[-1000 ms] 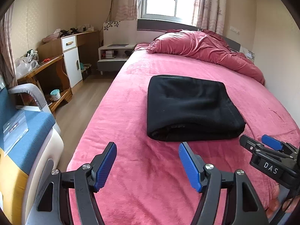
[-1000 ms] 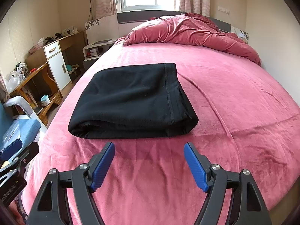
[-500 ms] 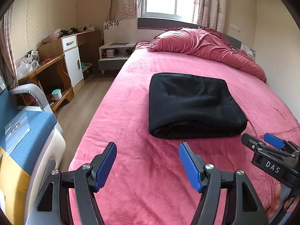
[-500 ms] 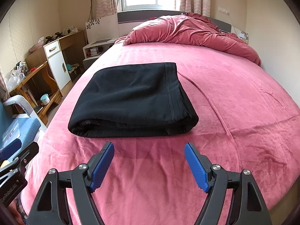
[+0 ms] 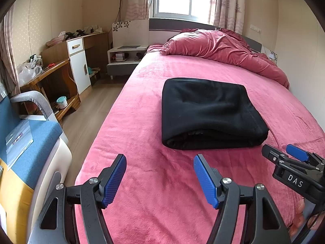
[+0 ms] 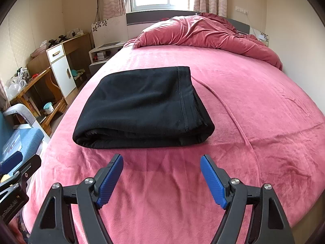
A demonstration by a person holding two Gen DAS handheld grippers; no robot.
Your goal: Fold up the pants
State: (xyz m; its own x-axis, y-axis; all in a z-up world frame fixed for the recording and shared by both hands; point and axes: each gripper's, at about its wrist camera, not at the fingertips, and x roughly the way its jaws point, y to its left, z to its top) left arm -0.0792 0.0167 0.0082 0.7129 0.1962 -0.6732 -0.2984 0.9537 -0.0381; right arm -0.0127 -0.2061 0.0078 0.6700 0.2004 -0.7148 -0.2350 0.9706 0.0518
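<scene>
The pants [image 6: 142, 109] lie folded into a thick black rectangle on the pink bed [image 6: 254, 105], toward its left side, with the rumpled quilt [image 6: 203, 34] well beyond them at the far end. Expect soft, limp fleece-like cloth: light, not slippery, but the layers will slide over one another and sag if you lift by one corner. If you need another fold, I would take the near rolled edge at both corners, pinching through all the layers at once.

Your left gripper [image 5: 160, 180] hovers over the bed short of the near left corner, fingers apart and holding nothing. Your right gripper [image 6: 161, 180] hangs just short of the near edge, pointing at the bundle, fingers likewise spread and empty. Neither touches the cloth.
</scene>
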